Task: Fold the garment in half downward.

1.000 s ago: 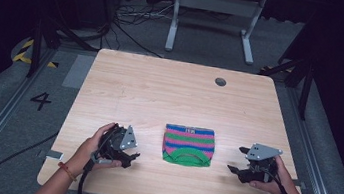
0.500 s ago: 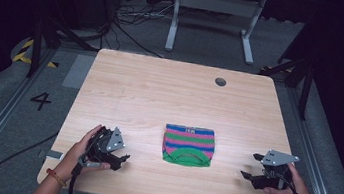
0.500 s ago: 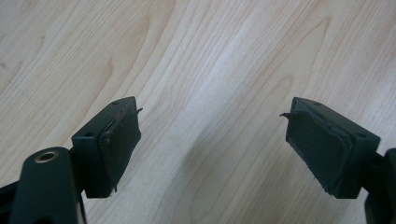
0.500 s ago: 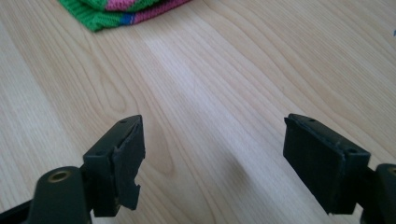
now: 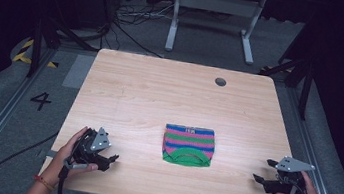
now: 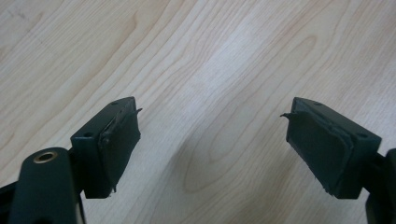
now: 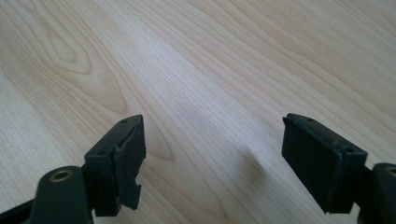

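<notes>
Both grippers are chunky black things, each topped with a grey three-cornered plate. The left gripper (image 5: pixel 110 160) has a black cable trailing off it, same with the right gripper (image 5: pixel 262 172). Pads (image 6: pixel 120 140) look worn, rubber frayed at the edges, small screw holes up top. Red band on the left wrist.

High view: fixed above near side of counter (image 5: pixel 160 95), facing forward and down; whole top in frame, floor and metal stand (image 5: pixel 213 19) beyond far edge. Left gripper view: rides on left hand-held gripper (image 5: pixel 110 159), near-left, very close, angled down at bare wood (image 6: pixel 224 65). Right gripper view: rides on right hand-held gripper (image 5: pixel 262 171), near-right, equally close, low over wood grain (image 7: pixel 243 60). Shared: each close view covers small patch of near counter strip that high view takes in whole.
</notes>
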`<act>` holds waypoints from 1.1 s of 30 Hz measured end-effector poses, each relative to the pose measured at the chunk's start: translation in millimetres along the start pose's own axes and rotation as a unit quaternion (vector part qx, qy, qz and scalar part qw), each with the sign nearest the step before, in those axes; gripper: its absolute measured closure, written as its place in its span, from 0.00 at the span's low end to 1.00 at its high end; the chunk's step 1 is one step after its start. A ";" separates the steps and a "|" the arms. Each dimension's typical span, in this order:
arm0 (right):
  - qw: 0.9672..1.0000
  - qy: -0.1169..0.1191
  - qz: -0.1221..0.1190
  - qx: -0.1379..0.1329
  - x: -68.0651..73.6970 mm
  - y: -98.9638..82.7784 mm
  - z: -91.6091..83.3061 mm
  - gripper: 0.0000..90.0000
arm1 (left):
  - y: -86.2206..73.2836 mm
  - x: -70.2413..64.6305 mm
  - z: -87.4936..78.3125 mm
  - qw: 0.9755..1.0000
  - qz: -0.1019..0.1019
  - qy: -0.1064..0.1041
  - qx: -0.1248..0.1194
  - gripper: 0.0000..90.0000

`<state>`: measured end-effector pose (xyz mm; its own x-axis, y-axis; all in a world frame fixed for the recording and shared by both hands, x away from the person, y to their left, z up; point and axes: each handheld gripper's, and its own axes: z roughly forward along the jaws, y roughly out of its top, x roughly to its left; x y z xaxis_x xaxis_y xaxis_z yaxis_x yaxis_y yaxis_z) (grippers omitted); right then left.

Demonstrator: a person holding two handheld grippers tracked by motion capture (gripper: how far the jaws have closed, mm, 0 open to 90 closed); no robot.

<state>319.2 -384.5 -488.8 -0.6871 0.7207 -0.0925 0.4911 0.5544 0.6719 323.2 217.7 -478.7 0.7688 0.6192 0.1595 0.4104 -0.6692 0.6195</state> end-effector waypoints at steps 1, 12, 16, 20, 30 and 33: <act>1.000 -0.001 0.003 -0.001 -0.9 -1.7 -0.7 0.25 | -2.8 1.6 -0.6 1.000 -0.006 0.001 -0.001 0.20; 0.999 -0.006 0.046 -0.015 -9.0 -18.6 -3.2 0.24 | -25.5 15.9 -3.7 0.999 -0.051 -0.015 -0.002 0.20; 0.998 -0.003 0.065 -0.020 -11.6 -22.2 -2.9 0.23 | -34.4 19.1 -3.8 0.997 -0.073 -0.022 -0.010 0.19; 0.997 -0.004 0.076 -0.023 -13.7 -25.3 -2.2 0.22 | -42.7 23.0 -2.6 0.993 -0.105 -0.036 -0.027 0.18; 0.996 0.001 0.084 -0.032 -16.8 -27.9 -0.1 0.19 | -43.3 21.6 -3.2 0.993 -0.115 -0.024 -0.025 0.17; 0.996 0.002 0.083 -0.031 -17.1 -27.6 0.3 0.18 | -43.0 21.2 -3.3 0.992 -0.119 -0.021 -0.021 0.16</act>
<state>317.5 -412.1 -506.0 -0.6014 0.7985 0.0254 0.5635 0.4015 0.7220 320.2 261.0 -499.4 0.6729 0.7393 -0.0259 0.5620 -0.4882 0.6677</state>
